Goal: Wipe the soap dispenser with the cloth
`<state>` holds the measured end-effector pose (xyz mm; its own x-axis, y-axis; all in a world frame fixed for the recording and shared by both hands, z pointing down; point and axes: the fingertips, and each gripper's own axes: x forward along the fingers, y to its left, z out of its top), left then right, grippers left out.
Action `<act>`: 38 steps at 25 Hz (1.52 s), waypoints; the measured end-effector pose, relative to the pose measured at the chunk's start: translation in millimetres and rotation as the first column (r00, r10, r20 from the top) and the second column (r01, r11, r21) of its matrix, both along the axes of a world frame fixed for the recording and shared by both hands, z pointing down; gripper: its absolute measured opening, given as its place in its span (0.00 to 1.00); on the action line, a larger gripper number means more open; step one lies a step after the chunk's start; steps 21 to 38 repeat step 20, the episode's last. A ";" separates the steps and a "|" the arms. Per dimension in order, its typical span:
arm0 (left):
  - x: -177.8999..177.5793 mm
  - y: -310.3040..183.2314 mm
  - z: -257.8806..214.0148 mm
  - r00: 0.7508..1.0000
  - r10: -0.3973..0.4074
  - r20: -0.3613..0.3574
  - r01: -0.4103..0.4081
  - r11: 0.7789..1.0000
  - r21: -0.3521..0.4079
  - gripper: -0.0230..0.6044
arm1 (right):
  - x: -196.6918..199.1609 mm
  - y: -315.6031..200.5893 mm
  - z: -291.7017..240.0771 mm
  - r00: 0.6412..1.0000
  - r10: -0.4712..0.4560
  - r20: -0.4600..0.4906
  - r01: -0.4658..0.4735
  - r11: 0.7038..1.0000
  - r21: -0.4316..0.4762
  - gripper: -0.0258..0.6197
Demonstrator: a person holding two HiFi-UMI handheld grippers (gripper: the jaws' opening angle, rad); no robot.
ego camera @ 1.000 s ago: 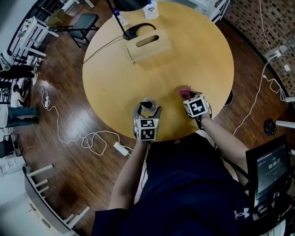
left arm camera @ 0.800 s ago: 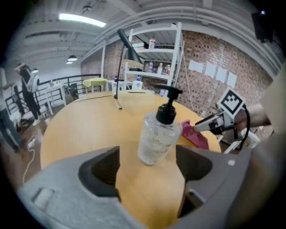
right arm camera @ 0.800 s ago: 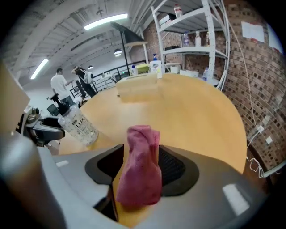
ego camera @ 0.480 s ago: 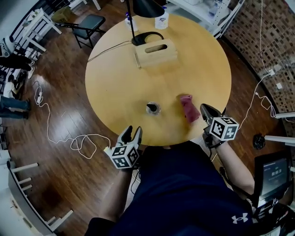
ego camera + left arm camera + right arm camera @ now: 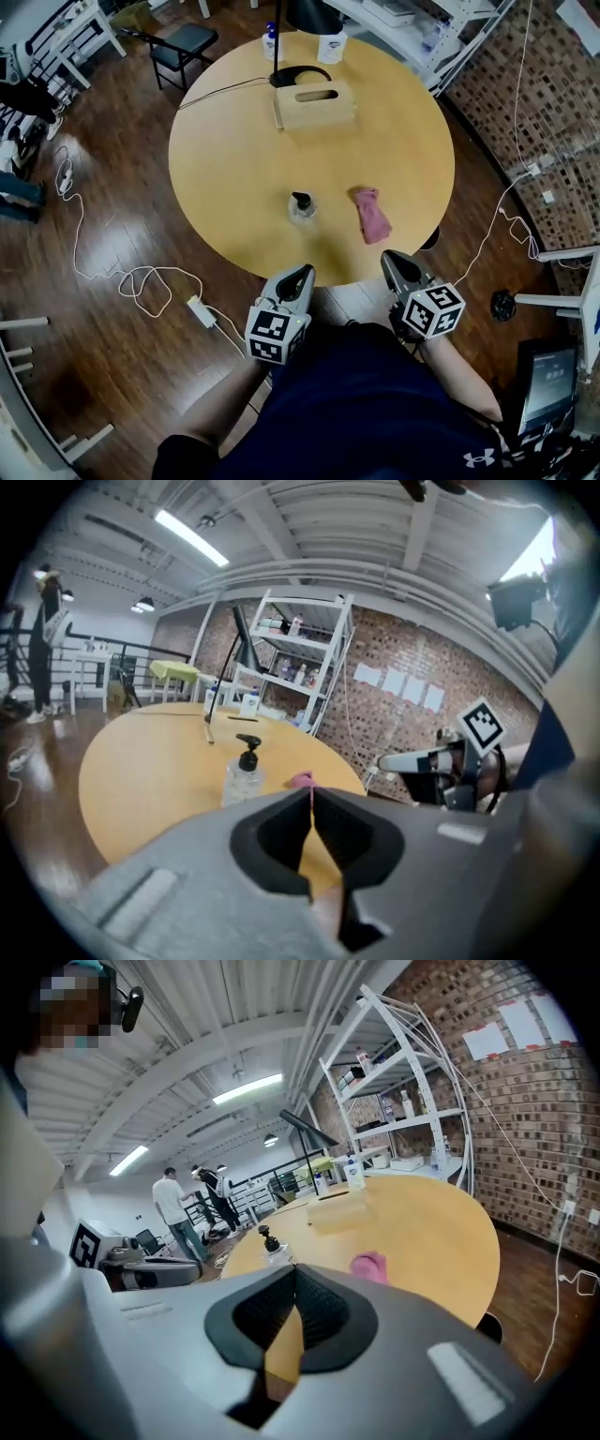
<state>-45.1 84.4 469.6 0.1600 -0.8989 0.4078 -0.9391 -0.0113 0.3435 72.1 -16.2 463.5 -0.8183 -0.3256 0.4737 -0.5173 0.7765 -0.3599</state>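
The clear soap dispenser (image 5: pixel 301 206) with a black pump stands on the round wooden table (image 5: pixel 234 169), near its front. The pink cloth (image 5: pixel 372 215) lies crumpled just right of it. My left gripper (image 5: pixel 303 273) hangs off the table's near edge, close to my body. Its jaws have just been closing and now meet with nothing between them. My right gripper (image 5: pixel 388 258) is beside it, also shut and empty. The left gripper view shows its shut gripper (image 5: pixel 312 790) with the dispenser (image 5: pixel 243 771) and cloth (image 5: pixel 300 780) beyond. The right gripper view shows its shut gripper (image 5: pixel 294 1267), the dispenser (image 5: pixel 271 1245) and the cloth (image 5: pixel 369 1265).
A wooden tissue box (image 5: pixel 314 103), a black lamp base (image 5: pixel 298 75) and two bottles (image 5: pixel 330 45) sit at the table's far side. A chair (image 5: pixel 183 42) and metal shelving (image 5: pixel 412 19) stand behind. Cables (image 5: pixel 141 281) trail on the floor at left. People (image 5: pixel 173 1199) stand far off.
Both grippers have pulled back from the dispenser and cloth, off the table edge toward my body, and risen. The left jaws went from open to shut. Dispenser and cloth stay on the table.
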 end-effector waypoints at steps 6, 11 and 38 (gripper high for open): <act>45.9 40.8 -33.1 0.981 -0.108 0.159 0.102 0.994 0.051 0.05 | 40.4 30.2 -31.1 0.995 -0.071 0.064 0.060 0.985 0.160 0.06; 107.7 77.2 -49.2 0.940 -0.256 0.225 0.246 0.966 0.073 0.05 | 94.8 62.9 -47.9 0.990 -0.128 0.066 0.098 0.937 0.335 0.06; 160.2 156.4 -54.8 0.947 -0.278 0.164 0.276 0.960 0.033 0.05 | 145.4 134.7 -55.4 0.990 -0.110 0.094 0.070 0.933 0.352 0.06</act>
